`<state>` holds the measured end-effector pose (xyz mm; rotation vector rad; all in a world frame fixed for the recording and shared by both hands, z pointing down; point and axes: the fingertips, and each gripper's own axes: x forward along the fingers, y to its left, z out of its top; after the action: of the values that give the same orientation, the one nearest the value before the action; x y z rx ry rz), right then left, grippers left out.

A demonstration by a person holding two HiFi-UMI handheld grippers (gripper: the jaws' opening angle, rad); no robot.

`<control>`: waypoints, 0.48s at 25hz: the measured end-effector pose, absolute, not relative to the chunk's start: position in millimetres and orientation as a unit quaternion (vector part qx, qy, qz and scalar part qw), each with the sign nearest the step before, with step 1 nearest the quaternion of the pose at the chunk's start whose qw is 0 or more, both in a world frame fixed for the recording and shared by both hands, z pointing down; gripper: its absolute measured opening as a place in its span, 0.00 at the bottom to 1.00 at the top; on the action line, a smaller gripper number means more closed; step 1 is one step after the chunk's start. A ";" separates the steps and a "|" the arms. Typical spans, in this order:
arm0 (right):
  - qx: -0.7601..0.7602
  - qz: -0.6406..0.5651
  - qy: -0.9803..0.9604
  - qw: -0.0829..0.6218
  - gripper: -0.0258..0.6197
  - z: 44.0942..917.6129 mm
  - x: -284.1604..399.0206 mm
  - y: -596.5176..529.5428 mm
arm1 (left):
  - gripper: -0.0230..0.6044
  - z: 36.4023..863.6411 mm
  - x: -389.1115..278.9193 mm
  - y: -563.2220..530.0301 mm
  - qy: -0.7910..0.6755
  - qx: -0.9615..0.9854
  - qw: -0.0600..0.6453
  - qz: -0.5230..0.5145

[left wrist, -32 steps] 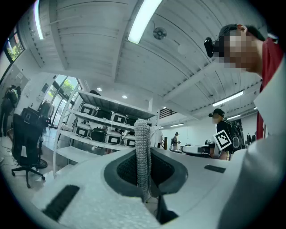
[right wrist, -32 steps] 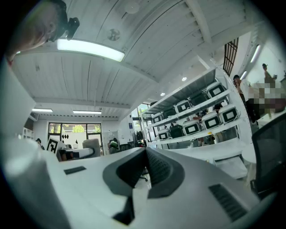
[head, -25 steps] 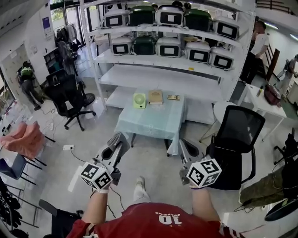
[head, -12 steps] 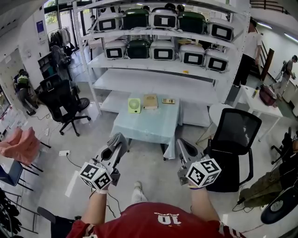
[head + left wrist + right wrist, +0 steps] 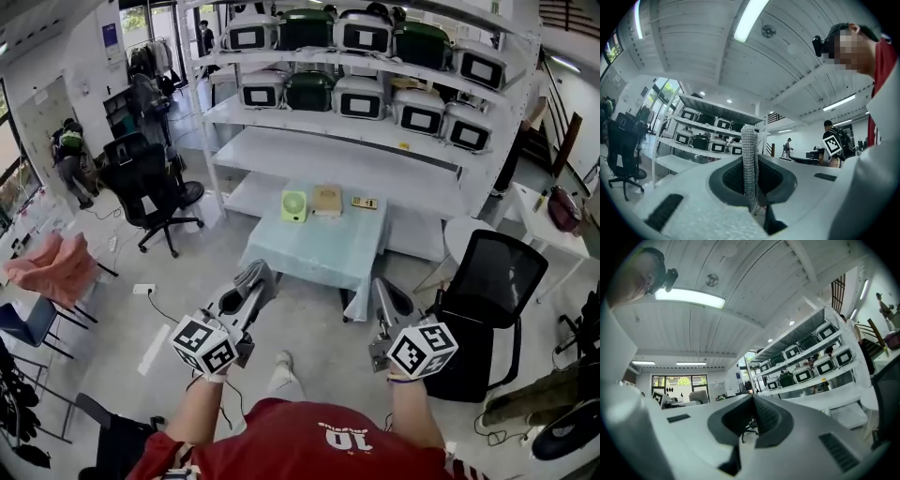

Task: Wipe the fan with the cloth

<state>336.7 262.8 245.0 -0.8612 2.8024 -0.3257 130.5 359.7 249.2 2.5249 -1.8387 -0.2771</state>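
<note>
While left gripper [image 5: 755, 161] clamps cloth [image 5: 749, 140], fan [image 5: 293, 205] stands.

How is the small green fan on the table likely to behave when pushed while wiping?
The fan looks small and stands upright, so it is probably light and may slide or tip under a firm wipe. It sits near the far edge of the table, so a push away might send it off.

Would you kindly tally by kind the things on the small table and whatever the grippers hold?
Green fan: 1
Tan flat box: 1
Small yellowish remote-like device: 1
Grey cloth, pinched in the left gripper: 1
Total: 4
</note>
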 end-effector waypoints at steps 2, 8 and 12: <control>-0.290 -0.114 0.946 0.092 0.05 250.8 333.9 255.6 | 0.08 257.6 125.6 351.7 -0.588 0.804 0.010 -0.086; -0.302 -0.110 0.944 0.072 0.05 268.5 315.5 214.5 | 0.08 267.1 101.2 309.0 -0.590 0.802 0.017 -0.095; -0.314 -0.103 0.942 0.061 0.05 275.8 292.4 176.7 | 0.08 278.6 70.3 271.5 -0.593 0.799 0.025 -0.096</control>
<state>292.4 176.7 275.8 -0.9494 2.8502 -0.3110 70.3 271.5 278.6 2.4710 -1.8334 -0.2953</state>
